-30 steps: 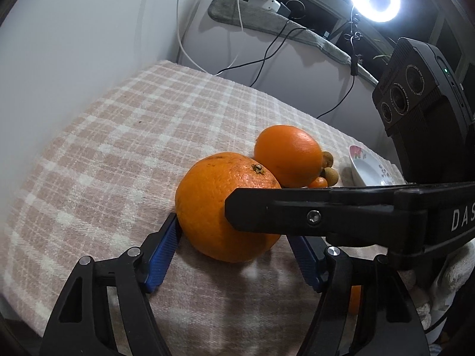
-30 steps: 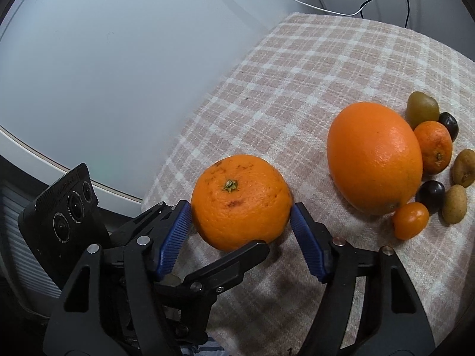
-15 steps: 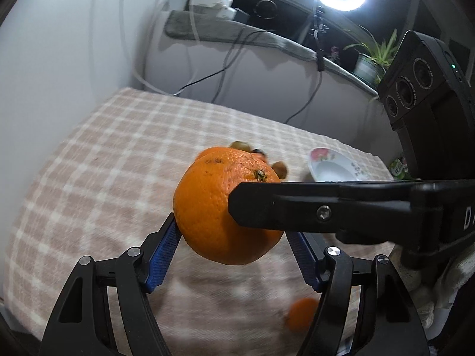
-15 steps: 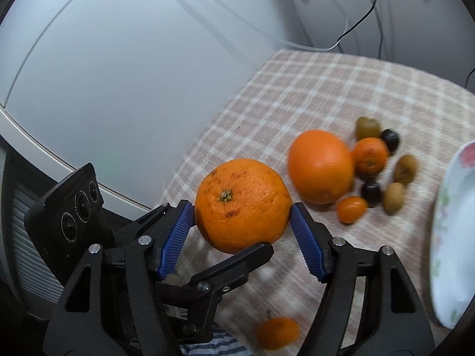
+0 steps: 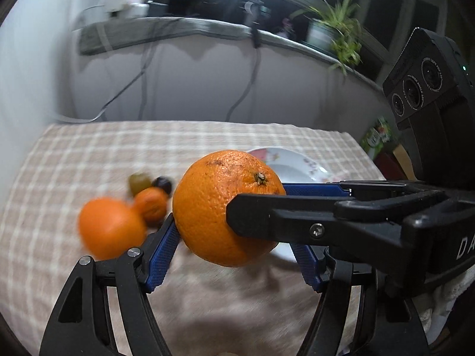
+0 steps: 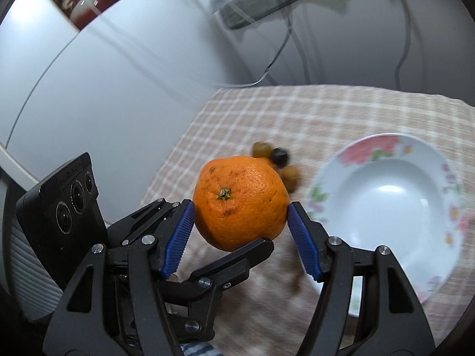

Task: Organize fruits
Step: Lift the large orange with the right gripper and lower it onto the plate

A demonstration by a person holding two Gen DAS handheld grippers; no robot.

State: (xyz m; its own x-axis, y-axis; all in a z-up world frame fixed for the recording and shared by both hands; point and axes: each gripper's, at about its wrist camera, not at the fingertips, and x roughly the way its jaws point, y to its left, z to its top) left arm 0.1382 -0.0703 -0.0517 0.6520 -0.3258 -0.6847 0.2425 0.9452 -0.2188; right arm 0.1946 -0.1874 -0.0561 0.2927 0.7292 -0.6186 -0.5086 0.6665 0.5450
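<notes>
Both grippers hold one large orange (image 5: 219,207) between them, lifted above the checked tablecloth. My left gripper (image 5: 234,255) is shut on it, blue pads at its sides. My right gripper (image 6: 240,231) is shut on the same orange (image 6: 240,201), crossing the left one at a right angle. A white floral plate (image 6: 386,195) lies to the right of the orange; it also shows in the left wrist view (image 5: 297,169) behind the orange.
A second large orange (image 5: 109,228), a small tangerine (image 5: 150,206) and several small green and dark fruits (image 5: 139,181) lie on the cloth to the left. Cables hang down the back wall. A potted plant (image 5: 338,35) stands on the ledge behind.
The orange has been lifted off the cloth by both grippers and carried right, away from the fruit pile and toward the plate.
</notes>
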